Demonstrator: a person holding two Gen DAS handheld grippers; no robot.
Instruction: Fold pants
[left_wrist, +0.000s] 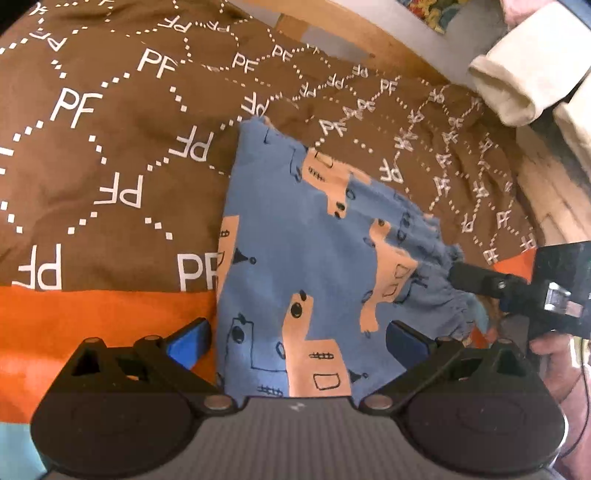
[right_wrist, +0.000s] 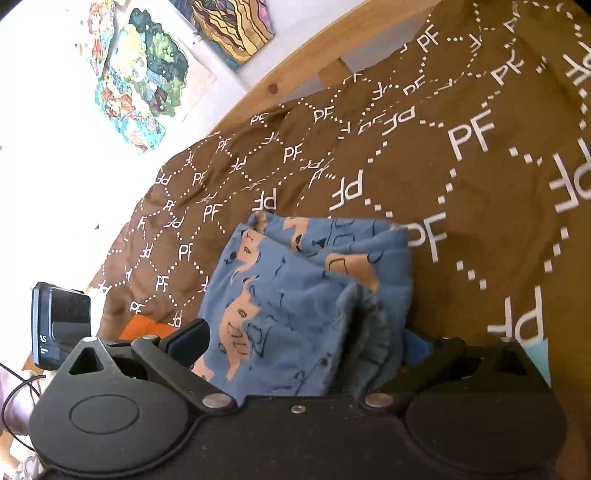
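Blue rubber pads tip the fingers of the left tool (left_wrist: 297, 343), which stand wide apart over the near edge of the pants (left_wrist: 321, 266) and grip nothing. The right tool (left_wrist: 465, 280) reaches in from the side at the gathered waistband; its own camera shows its fingers set apart with the bunched elastic edge lying between them, but whether they press the cloth or merely straddle it I cannot tell, since the far finger is buried under the fabric. The pants, blue with tan building shapes, lie already doubled into a compact packet on the brown PF-printed duvet (left_wrist: 110, 155) of the bed, near its orange band (left_wrist: 92, 314). By my reading the fold is late in its course, with the waistband end either just laid or about to be carried over. The next move likely calls for the left tool to pin or pinch the near edge while the right one draws the waistband across and keeps the layers square. A cream sleeve (left_wrist: 517, 81) is cut off at the frame edge, the wooden bed frame (right_wrist: 295, 70) shows only in part, and the packet's underside and layer count are hidden.
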